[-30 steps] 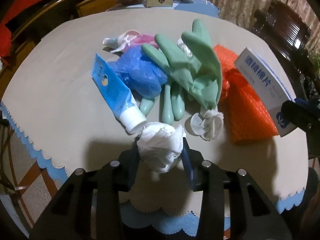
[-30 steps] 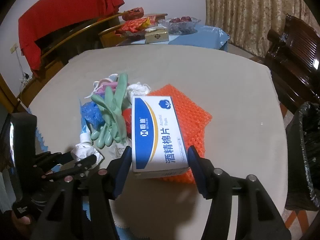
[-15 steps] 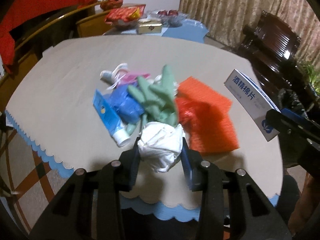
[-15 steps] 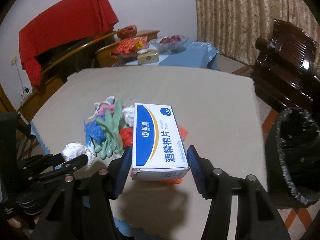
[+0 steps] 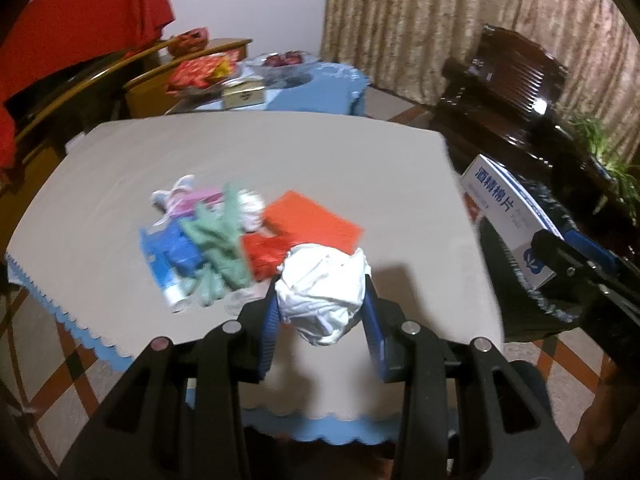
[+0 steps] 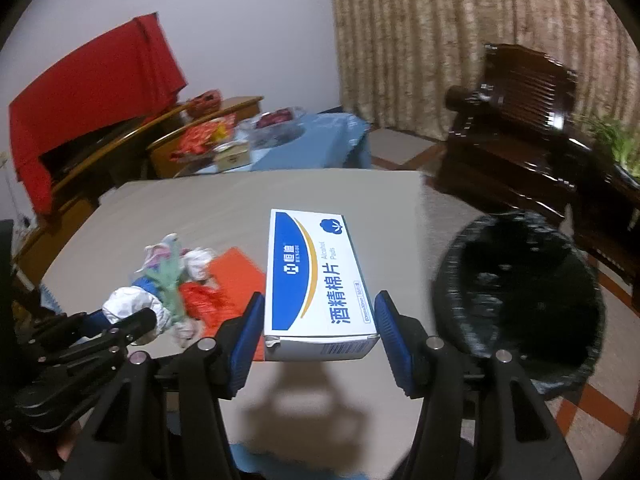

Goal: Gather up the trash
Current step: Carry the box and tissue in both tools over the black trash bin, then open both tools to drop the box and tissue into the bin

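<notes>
Left tool clamps a crumpled white paper wad above the surface's near edge; right tool grips a white-and-blue box beside the black-lined bin.

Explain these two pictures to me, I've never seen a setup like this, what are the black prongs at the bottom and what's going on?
No robot here: a person carries a two-finger gripper in each hand, and a wide-angle camera on each looks out along its fingers. The black prongs are those fingers.

One picture comes from the left gripper. It is shut on a crumpled white wad held above the table.

The other comes from the right gripper, shut on a white and blue box of alcohol pads. To its right stands a bin lined with a black bag, probably where both items will go.

A pile remains on the table: green gloves, a blue tube, blue plastic, an orange sheet, red wrap and pale scraps.
</notes>
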Tool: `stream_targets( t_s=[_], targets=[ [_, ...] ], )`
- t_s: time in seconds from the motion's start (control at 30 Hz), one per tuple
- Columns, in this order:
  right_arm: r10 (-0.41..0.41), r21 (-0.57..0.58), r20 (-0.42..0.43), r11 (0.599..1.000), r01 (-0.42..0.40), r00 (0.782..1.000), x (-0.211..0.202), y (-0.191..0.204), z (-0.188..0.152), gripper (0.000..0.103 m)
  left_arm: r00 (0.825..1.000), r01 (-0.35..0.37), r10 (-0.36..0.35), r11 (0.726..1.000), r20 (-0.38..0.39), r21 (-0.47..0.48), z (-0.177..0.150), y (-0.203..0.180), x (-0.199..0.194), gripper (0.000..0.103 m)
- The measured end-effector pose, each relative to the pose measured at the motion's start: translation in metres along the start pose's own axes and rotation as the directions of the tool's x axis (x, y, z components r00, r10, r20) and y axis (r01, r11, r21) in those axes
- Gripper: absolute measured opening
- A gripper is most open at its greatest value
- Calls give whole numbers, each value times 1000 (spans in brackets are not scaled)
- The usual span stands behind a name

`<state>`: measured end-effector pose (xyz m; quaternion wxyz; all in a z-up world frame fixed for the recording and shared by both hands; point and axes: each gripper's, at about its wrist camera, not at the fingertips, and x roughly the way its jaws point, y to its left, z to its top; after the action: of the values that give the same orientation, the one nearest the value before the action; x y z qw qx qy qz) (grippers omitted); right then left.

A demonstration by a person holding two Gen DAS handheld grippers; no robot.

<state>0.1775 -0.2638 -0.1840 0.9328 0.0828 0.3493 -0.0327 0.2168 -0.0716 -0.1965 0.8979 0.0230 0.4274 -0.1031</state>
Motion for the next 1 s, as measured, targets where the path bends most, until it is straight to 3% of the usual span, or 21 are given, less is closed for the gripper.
stream_targets(
  t_s=[0.33,0.53,0.77,1.0],
  targets=[
    [-151,91,50,985,146,987,-24,-98,9,56,991,135,-135,987,-4,88,16,-99,12,36],
    [-212,145,31,968,206,977,-17,-154,7,56,980,196,-197,971,-3,137,27,-163,28,36],
    [-223,159,-16,962,223,975,2,-209,-2,56,978,210,-208,963,-29,166,31,-224,60,36],
    [-233,155,-117,956,249,966,37,-278,-12,56,976,219,-211,953,-63,208,29,-271,91,36]
  ],
)
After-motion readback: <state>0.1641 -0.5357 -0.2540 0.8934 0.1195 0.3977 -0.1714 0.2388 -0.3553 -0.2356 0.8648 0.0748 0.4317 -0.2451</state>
